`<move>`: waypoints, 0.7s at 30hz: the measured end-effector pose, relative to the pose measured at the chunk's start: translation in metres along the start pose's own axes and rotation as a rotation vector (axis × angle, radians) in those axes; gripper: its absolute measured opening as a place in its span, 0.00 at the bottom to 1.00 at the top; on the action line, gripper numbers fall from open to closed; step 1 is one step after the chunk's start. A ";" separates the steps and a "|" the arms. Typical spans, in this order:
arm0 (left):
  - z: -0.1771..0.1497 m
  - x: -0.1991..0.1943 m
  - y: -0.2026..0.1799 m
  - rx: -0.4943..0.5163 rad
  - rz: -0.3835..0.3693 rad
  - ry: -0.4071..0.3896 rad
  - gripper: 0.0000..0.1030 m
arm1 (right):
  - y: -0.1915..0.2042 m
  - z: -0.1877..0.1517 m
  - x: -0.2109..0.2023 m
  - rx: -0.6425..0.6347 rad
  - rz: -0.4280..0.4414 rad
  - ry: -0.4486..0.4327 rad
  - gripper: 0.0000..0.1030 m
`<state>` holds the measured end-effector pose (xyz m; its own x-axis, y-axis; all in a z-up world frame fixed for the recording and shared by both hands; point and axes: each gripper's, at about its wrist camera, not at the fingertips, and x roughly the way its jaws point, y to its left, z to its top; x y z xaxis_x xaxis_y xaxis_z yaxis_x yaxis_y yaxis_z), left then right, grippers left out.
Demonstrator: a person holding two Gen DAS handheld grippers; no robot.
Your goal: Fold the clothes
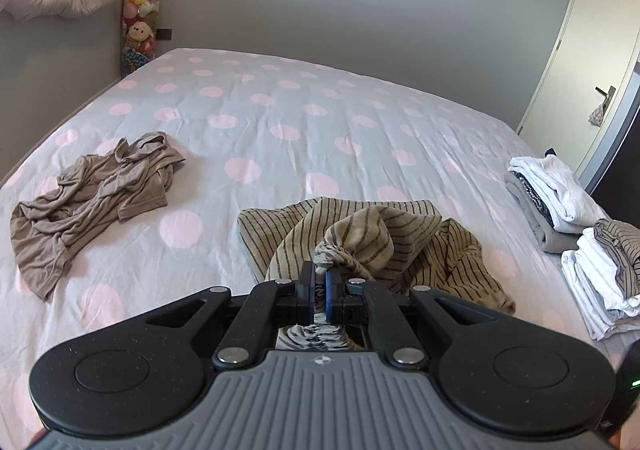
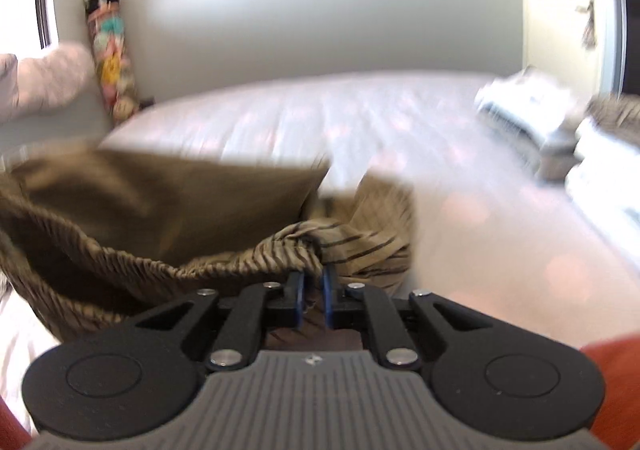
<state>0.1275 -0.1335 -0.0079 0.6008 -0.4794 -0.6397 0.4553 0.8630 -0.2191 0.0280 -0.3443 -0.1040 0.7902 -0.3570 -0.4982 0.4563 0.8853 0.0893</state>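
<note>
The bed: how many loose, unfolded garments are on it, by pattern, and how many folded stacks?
Striped unfolded garment: 1
Plain taupe unfolded garment: 1
Folded stacks: 2
Total: 4

Bed (image 1: 280,118): wide bare stretch lying open across the middle and far edge. Crumpled brown garment (image 1: 92,190) sitting toward the left edge, folded stacks (image 1: 580,242) crowding the right edge, striped garment (image 1: 380,242) bunching at the near edge between them.
</note>
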 end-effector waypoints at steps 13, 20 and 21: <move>0.030 -0.059 -0.037 -0.026 -0.186 -0.178 0.03 | -0.022 0.120 -0.123 -0.191 -0.008 -0.489 0.07; 0.070 -0.084 -0.057 0.009 -0.299 -0.238 0.03 | -0.032 0.188 -0.143 -0.234 0.065 -0.522 0.07; 0.078 -0.084 -0.059 0.021 -0.307 -0.239 0.03 | -0.035 0.198 -0.140 -0.219 0.082 -0.506 0.07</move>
<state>0.1012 -0.1569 0.1164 0.5695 -0.7406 -0.3567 0.6495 0.6714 -0.3569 -0.0175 -0.3839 0.1338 0.9420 -0.3352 -0.0160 0.3321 0.9382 -0.0976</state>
